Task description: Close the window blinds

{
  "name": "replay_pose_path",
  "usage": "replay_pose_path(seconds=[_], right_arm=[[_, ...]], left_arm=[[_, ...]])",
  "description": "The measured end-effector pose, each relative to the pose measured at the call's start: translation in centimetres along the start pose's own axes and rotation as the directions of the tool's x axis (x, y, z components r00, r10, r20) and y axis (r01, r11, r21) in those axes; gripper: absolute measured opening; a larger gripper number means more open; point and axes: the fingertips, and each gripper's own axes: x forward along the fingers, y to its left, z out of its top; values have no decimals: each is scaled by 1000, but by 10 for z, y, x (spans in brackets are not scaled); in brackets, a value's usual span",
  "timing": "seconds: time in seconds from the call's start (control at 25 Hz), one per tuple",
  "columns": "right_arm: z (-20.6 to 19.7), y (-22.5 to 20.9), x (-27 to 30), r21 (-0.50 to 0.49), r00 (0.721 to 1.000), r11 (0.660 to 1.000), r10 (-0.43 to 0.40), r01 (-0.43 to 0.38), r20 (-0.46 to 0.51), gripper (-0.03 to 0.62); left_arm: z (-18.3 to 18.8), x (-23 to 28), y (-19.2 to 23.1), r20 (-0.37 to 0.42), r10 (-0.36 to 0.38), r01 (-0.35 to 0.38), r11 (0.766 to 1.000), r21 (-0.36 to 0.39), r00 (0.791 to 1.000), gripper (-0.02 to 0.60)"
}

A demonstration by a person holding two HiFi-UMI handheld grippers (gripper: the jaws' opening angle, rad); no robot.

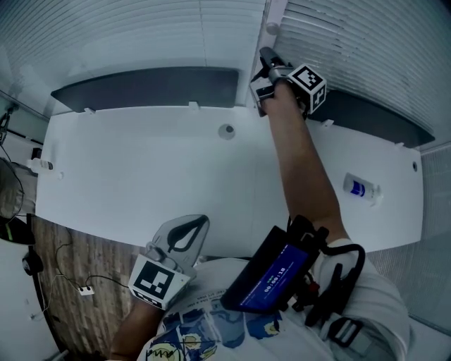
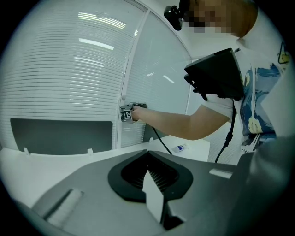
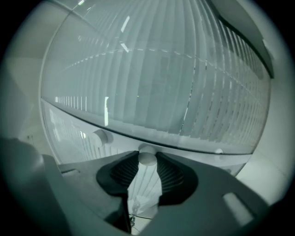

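Plainly, the window blinds (image 1: 141,35) fill the wall ahead of us as two white slatted panels split by a vertical frame post (image 1: 276,10). Both hang low, yet a dark strip (image 1: 148,88) shows uncovered beneath them, so we judge the closing not yet finished. Below them runs the broad white counter (image 1: 141,176). Our right claw (image 1: 265,58) is stretched across it at arm's length and set against the post, just where the two panels meet. Our left claw (image 1: 203,220) hangs low by our body over the counter's near edge, its jaws pressed together with nothing between them, taking no part. A small bottle (image 1: 361,188) lies on its side far to the right, well apart from the work. Smallest of all, a round white knob (image 3: 147,158) sits between the tips of the right jaws, which are clamped on it; we take it for the blind's control. So the step in hand is the grip on that control. Next we must work the knob without slipping off it; whether it slides or turns we cannot tell, so a gentle trial pull seems wise
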Motion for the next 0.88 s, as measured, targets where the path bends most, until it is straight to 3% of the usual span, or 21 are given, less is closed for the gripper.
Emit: replay_pose_path(seconds=[0.28,0.48,0.68,0.88], right_arm=[[0,2,-2,-219,994,970,-108,101,-20,125],[0,4,0,-432,979,885,-203,174,-22,125],[-1,5,0,-616,948,750,-318,242,-15,126],[-3,7,1,-806,899,520,-436,281,33,126]], left_arm=[[2,-1,-3,-4,0,0,1000,-12,1000,3],[0,-2,0,3,7,-7,1000,-12,1000,3],[-1,-1,-1,10,2,-2,1000,-8,1000,3],[-2,-2,2,23,8,-8,1000,-3,1000,3]])
